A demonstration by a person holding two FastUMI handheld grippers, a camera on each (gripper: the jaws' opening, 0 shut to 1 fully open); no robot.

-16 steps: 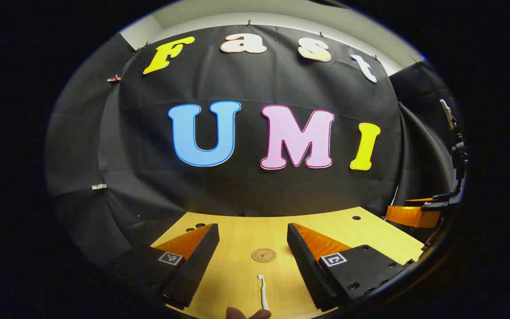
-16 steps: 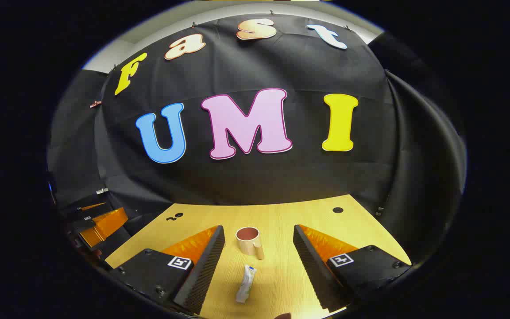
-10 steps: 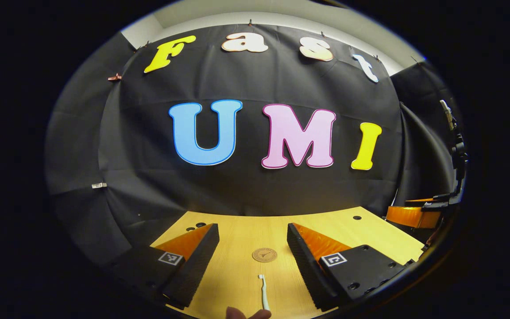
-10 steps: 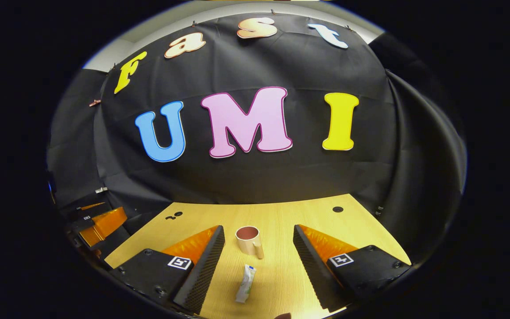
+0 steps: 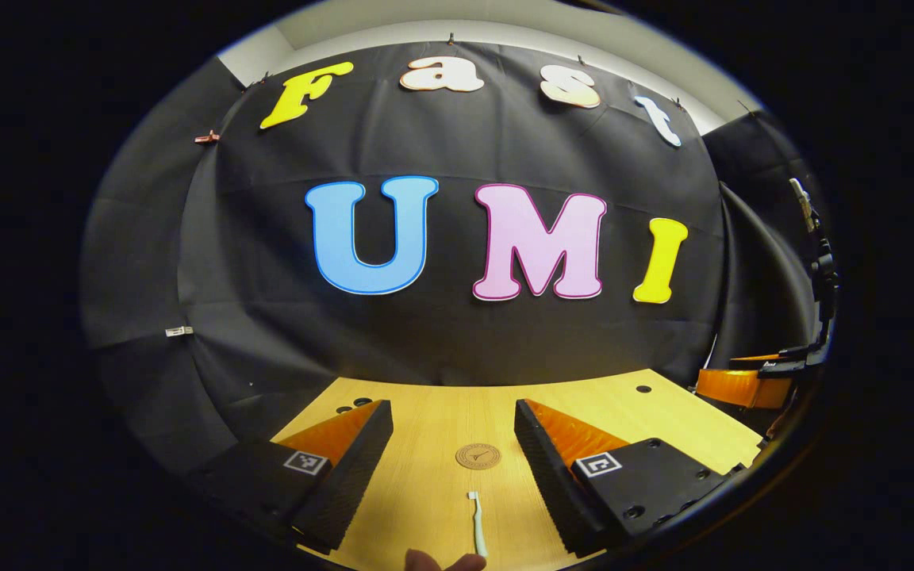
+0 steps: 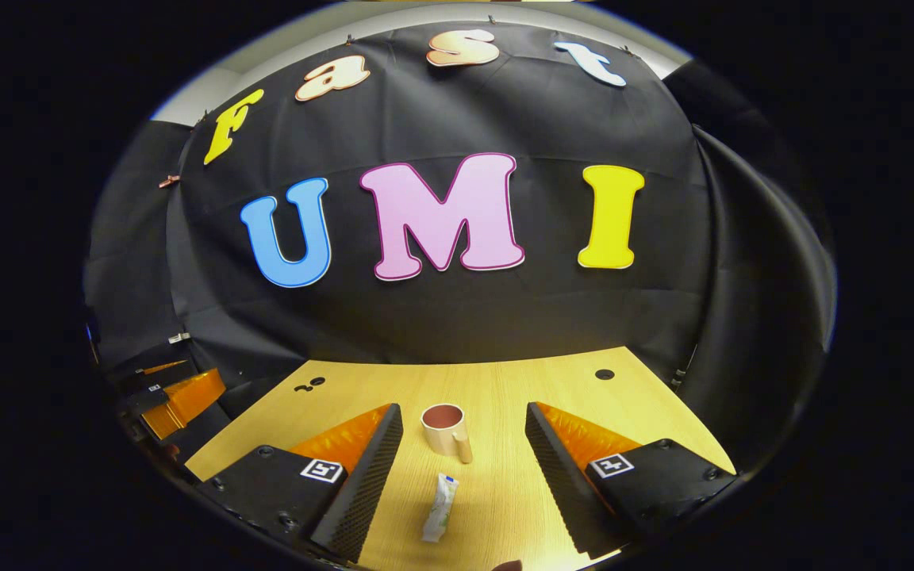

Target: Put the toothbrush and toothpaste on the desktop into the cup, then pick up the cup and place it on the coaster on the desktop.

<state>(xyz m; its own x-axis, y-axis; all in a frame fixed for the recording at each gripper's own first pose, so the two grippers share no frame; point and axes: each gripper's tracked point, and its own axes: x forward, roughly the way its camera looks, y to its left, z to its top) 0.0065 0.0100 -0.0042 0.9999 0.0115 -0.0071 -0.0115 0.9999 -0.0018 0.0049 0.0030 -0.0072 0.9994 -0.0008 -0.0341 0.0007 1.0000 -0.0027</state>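
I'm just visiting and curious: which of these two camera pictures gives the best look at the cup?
The right gripper view: the cup stands upright on the desk between that gripper's open fingers, beyond the toothpaste. The left gripper view looks at other things.

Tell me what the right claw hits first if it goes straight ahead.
Probably the toothpaste, lying on the desktop between the open right claw's fingers; the cup stands just beyond. Height above the desktop is unclear.
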